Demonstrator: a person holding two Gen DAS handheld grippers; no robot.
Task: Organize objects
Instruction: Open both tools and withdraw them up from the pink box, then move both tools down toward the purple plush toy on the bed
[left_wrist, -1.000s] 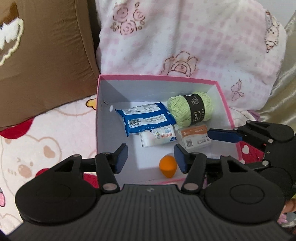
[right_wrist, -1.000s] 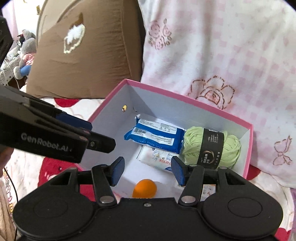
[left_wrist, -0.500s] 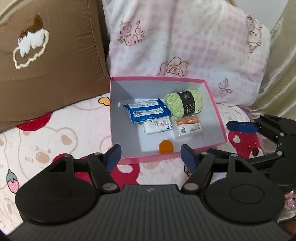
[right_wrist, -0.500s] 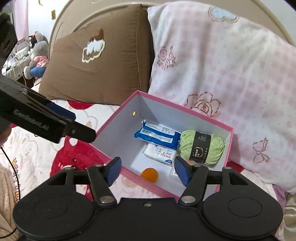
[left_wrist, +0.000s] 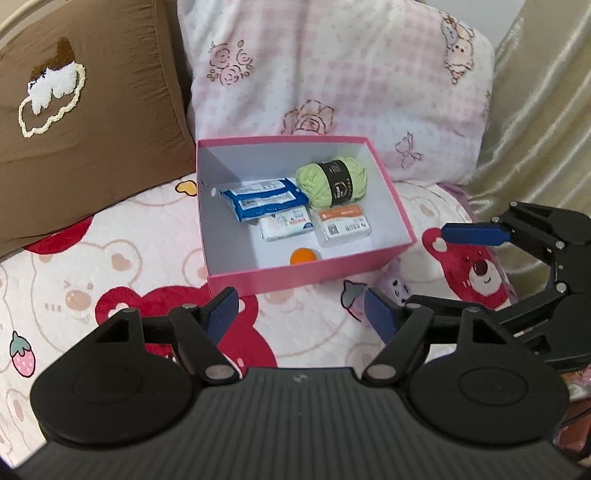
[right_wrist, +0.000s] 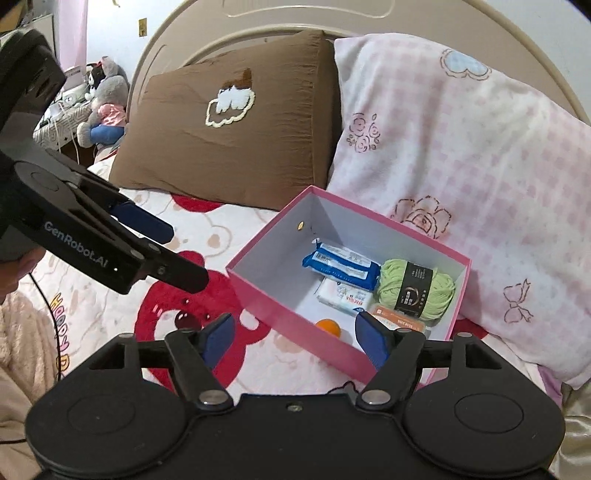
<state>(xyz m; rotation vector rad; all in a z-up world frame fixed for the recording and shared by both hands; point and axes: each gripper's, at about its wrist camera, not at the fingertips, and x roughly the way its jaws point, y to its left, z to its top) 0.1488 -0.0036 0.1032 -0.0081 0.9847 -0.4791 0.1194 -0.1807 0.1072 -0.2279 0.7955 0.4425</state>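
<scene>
A pink box (left_wrist: 306, 275) (right_wrist: 280, 306) sits on the bed against the pillows. Inside lie a green yarn ball (left_wrist: 332, 181) (right_wrist: 417, 286), a blue packet (left_wrist: 264, 197) (right_wrist: 341, 264), a white tissue pack (left_wrist: 286, 227) (right_wrist: 343, 297), a clear case with an orange label (left_wrist: 343, 225) (right_wrist: 397, 321) and a small orange ball (left_wrist: 303, 255) (right_wrist: 328, 326). My left gripper (left_wrist: 299, 306) (right_wrist: 188, 254) is open and empty, hovering in front of the box. My right gripper (right_wrist: 295, 332) hovers at the box's near right corner, its jaws opening with nothing between them.
A brown pillow (left_wrist: 92, 129) (right_wrist: 229, 129) and a pink checked pillow (left_wrist: 332, 74) (right_wrist: 461, 147) stand behind the box. The bear-print bedspread (left_wrist: 92, 277) spreads to the left. Gold fabric (left_wrist: 535, 129) hangs at the right. A plush toy (right_wrist: 103, 110) sits beyond the headboard (right_wrist: 295, 22).
Both grippers have drawn back and upward from the box, which now looks smaller and farther. Both pairs of jaws stand wider than a second ago. The box's contents have not moved.
</scene>
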